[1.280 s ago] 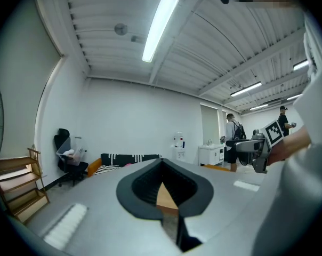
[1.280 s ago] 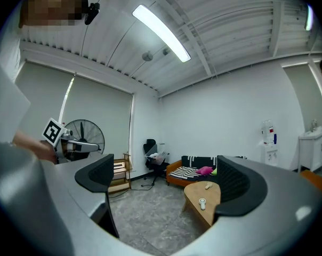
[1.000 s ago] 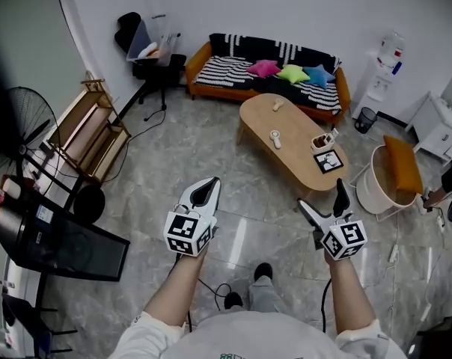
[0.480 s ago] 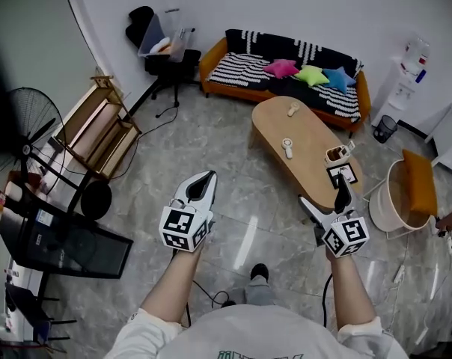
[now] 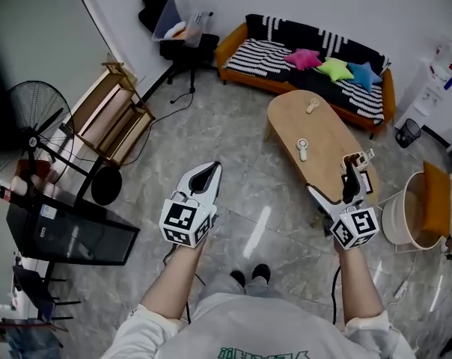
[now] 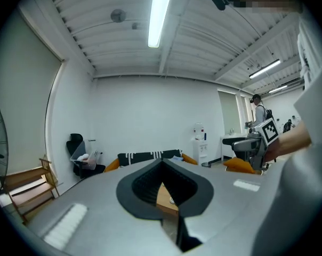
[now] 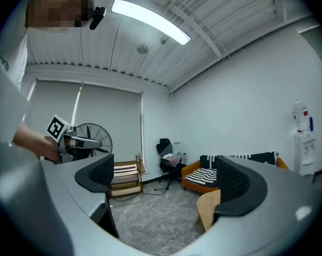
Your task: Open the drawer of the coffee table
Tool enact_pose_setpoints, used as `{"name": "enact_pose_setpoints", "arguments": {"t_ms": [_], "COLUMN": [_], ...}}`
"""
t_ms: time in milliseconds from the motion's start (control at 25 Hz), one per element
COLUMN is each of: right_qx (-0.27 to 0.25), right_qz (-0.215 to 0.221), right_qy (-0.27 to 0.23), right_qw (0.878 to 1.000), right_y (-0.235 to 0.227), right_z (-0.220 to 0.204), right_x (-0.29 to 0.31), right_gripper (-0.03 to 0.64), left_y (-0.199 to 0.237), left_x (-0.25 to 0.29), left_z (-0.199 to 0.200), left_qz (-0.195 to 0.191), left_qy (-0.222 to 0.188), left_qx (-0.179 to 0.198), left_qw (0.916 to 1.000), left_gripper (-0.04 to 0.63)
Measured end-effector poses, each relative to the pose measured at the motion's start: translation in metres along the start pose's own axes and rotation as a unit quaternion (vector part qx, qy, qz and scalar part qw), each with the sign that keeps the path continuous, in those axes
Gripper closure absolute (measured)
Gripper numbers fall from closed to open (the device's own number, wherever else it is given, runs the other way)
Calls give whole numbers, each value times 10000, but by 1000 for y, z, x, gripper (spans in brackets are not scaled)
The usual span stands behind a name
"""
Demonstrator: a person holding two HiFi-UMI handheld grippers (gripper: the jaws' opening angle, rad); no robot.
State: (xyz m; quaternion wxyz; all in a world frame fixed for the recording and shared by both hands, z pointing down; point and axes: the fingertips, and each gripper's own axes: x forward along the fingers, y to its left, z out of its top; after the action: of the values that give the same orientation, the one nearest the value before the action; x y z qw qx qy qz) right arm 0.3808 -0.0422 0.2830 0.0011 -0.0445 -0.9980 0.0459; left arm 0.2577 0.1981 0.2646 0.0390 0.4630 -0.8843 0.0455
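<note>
Left gripper [image 5: 209, 173]: fingers clenched together, nothing held, over the floor.
Right gripper [image 5: 335, 188]: fingers released, empty, at the near end of the coffee table [image 5: 319, 137].
Drawer: not made out.
Markings: square markers only.
Around: striped sofa [image 5: 271, 57] behind; fan [image 5: 33, 118] left.

A: Any readable text, brand or number?
B: None. Only coded black-and-white square markers on the left gripper [image 5: 211, 172] and the right gripper [image 5: 333, 185]; no letters or digits in them.
A: And the shirt [image 5: 233, 327]?
B: Green print at the frame edge, cut off, unreadable.
</note>
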Motion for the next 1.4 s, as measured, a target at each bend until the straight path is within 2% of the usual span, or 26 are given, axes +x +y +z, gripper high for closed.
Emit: {"name": "enact_pose_setpoints", "arguments": {"t_ms": [240,480,680,1000,1400], "right_qx": [5,-212,-314,-360,-267], "right_qz": [71,-43,-191,-315,-490], "right_qy": [69,155,242,205,314], "right_qw": [10000,9996,9990,9986,9979], "right_y": [-6,-14,-23,-5,-30], "right_z": [-5,0,7,12,-8], "right_x": [36,90,167,298,378], "right_gripper": [28,28,28,28,28], "left_y": [34,81,145,268,343], "left_x": [21,61,102,140,203], "left_z": [-2,-14,-20,-38,-43], "left_qz": [129,38,-73,-175,-219], "left_qy": [-9,-117,-167,-61,-29], "left_qx": [-41,-287,-361,-314,-414], "left_qw": [9999,9995,9992,9993,9989], "left_gripper": [597,597,597,597,597]}}
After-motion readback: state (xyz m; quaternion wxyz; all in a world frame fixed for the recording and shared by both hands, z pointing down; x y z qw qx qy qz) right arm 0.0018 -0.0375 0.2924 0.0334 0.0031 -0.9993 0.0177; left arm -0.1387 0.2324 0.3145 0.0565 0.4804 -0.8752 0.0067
